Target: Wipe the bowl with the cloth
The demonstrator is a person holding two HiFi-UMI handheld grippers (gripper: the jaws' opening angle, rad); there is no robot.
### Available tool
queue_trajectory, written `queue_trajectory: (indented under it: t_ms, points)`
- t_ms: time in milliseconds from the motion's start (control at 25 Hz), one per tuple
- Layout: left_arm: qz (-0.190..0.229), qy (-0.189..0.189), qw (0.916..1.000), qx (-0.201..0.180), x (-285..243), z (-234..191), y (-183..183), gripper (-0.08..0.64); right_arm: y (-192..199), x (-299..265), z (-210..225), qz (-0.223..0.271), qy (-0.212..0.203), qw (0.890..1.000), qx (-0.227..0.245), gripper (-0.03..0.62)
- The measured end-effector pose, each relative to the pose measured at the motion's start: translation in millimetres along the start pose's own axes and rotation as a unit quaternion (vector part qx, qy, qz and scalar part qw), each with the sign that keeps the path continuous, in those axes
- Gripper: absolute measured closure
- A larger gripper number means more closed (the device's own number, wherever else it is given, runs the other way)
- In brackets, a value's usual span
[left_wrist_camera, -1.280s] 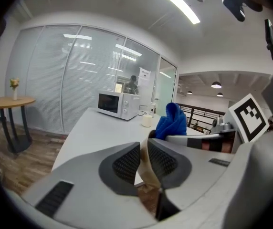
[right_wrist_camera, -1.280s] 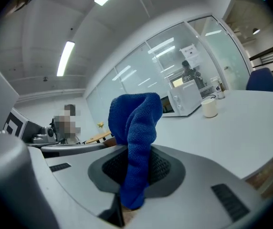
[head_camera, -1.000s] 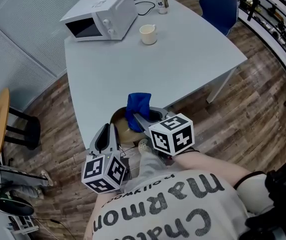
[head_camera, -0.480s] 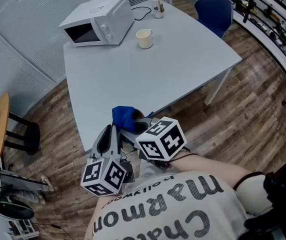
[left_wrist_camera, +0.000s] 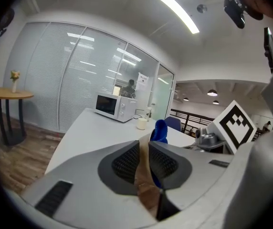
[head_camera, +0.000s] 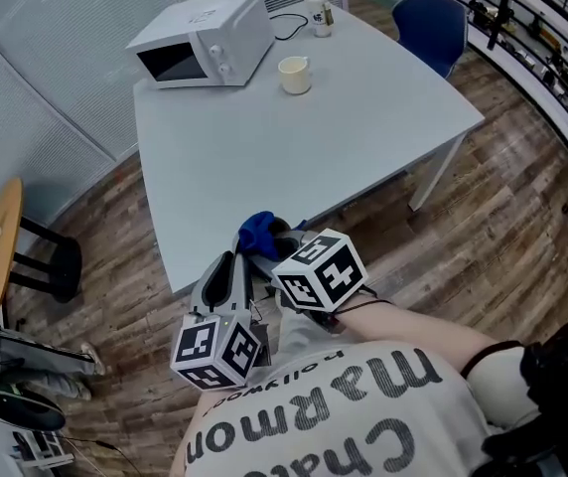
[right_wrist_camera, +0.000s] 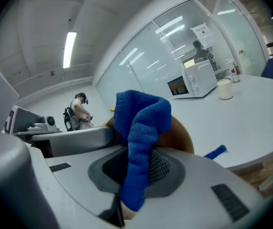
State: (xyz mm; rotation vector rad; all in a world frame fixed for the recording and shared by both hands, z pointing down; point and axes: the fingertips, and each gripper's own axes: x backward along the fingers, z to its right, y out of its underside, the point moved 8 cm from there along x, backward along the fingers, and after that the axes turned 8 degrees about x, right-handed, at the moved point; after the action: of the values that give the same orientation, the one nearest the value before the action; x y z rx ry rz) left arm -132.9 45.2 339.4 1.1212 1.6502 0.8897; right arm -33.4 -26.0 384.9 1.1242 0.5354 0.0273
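In the head view, the left gripper [head_camera: 230, 268] and right gripper [head_camera: 270, 250] meet at the near edge of the grey table [head_camera: 294, 147]. The blue cloth [head_camera: 255, 231] is bunched above their tips.

In the left gripper view, the jaws are clamped on the rim of the brown bowl [left_wrist_camera: 144, 182] (seen edge-on), with the cloth just beyond.

In the right gripper view, the jaws pinch the cloth, which drapes against the bowl.

Bright, even light comes from ceiling strips [left_wrist_camera: 177, 11] above my left tool [left_wrist_camera: 145, 144] and my right tool [right_wrist_camera: 136, 151]. The pale bench [head_camera: 363, 117] ahead carries only soft shadows. Both tool views bulge like a fisheye, with black corners, and the tool bodies nearest the lens look soft.
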Motion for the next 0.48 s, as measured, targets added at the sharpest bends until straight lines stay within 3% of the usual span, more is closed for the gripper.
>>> queue_trajectory:
  t_ms: [160,480]
  points:
    - [0.002,-0.008,1.0,0.0,4.0,-5.7,2.9,0.489,3.7,-3.4,6.9,-0.011,0.043,0.999,0.007,0.529]
    - [0.007,-0.022,0.9997,0.012,11.8,-15.1,8.2,0.491,4.5,-2.7,3.6,-0.015,0.086,0.996,0.031,0.529]
